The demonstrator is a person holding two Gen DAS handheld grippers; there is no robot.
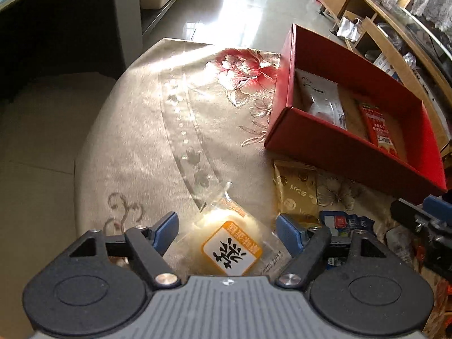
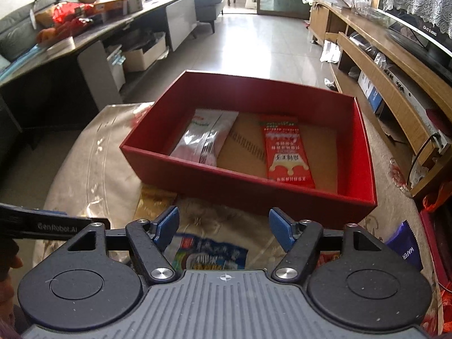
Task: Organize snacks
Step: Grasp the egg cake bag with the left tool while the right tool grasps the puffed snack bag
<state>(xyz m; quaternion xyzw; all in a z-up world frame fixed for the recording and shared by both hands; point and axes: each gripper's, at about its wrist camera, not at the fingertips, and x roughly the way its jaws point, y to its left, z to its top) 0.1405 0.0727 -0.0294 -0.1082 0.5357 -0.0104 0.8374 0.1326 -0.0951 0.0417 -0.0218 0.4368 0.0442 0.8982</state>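
Left gripper (image 1: 227,230) released, straddling clear pastry packet (image 1: 226,243); right gripper (image 2: 224,226) likewise released. Advise centring, then closing gently. Red box (image 2: 282,197) partly filled.

a red cardboard box (image 2: 248,195) sits open on a flowered tablecloth, holding two flat packets: a white and clear one (image 2: 206,137) on the left and a red one (image 2: 285,149) on the right, well apart on the brown floor of the box. outside it, a gold packet (image 1: 296,192) lies just beside the near wall, a clear-wrapped cake with an orange label (image 1: 228,243) and a blue printed packet (image 2: 209,257) lie closer in, and a purple wafer pack (image 2: 405,250) rests at the right.
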